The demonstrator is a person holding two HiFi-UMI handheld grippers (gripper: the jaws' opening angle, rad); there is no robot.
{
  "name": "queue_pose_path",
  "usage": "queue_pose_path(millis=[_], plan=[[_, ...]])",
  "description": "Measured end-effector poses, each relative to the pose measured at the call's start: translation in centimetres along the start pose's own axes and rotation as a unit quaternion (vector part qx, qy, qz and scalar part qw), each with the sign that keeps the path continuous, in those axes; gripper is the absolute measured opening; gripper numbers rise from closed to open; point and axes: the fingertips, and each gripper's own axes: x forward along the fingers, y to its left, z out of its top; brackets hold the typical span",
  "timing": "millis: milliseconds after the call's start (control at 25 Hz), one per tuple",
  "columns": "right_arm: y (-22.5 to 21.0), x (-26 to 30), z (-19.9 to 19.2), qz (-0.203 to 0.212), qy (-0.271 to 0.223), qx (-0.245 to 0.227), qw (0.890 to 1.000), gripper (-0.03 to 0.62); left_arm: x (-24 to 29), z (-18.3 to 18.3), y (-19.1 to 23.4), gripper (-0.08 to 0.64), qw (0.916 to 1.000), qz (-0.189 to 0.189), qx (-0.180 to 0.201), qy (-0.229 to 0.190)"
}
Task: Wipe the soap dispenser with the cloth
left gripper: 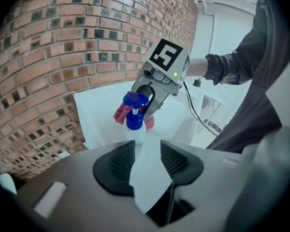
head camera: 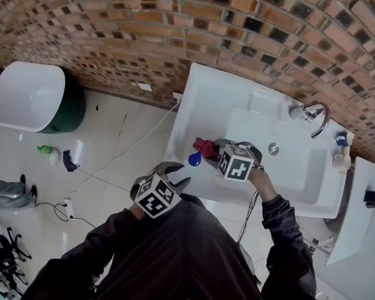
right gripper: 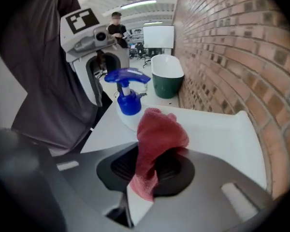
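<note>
The soap dispenser [head camera: 194, 159], a white bottle with a blue pump [left gripper: 135, 110], stands on the front left rim of the white sink [head camera: 206, 95]. My right gripper [head camera: 215, 149] is shut on a red cloth [right gripper: 159, 134], which sticks up out of its jaws. The cloth [head camera: 204, 146] sits right beside the pump, on its far side. My left gripper [head camera: 175, 176] is open, with the bottle just beyond its fingertips and nothing pressed between its pads. In the left gripper view, the right gripper [left gripper: 152, 93] hangs behind the pump.
A faucet [head camera: 312, 114] and drain [head camera: 273, 148] lie to the right in the sink, with small bottles [head camera: 342, 158] at its right end. A brick wall [head camera: 237, 17] backs the sink. A white tub [head camera: 25, 95], a green bin [head camera: 75, 108] and cables [head camera: 112, 161] are on the floor at left.
</note>
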Motion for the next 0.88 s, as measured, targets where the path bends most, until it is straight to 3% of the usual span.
queue_pose_path(millis=[160,280,480,600,880], plan=[[0.3,2.7,-1.3,0.022,0.055,-0.082,0.995,0.069,0.0,0.0,0.3,0.153,1.0,0.006,-0.001,0.002],[0.3,4.0,-2.1,0.014,0.088,-0.142,0.986,0.069,0.0,0.1,1.1,0.143,0.9998,0.018,-0.001,0.004],[1.9,3.7,-3.0,0.007,0.106,-0.192,0.976,0.069,0.3,0.5,3.5,0.143,0.9989,0.047,0.005,0.005],[3.5,3.2,-3.0,-0.001,0.111,-0.191,0.975,0.069,0.7,0.9,4.9,0.149,0.9987,0.046,0.02,0.012],[6.8,3.5,-0.9,-0.002,0.063,-0.132,0.989,0.067,1.8,1.7,7.4,0.132,0.9976,0.043,0.053,0.012]])
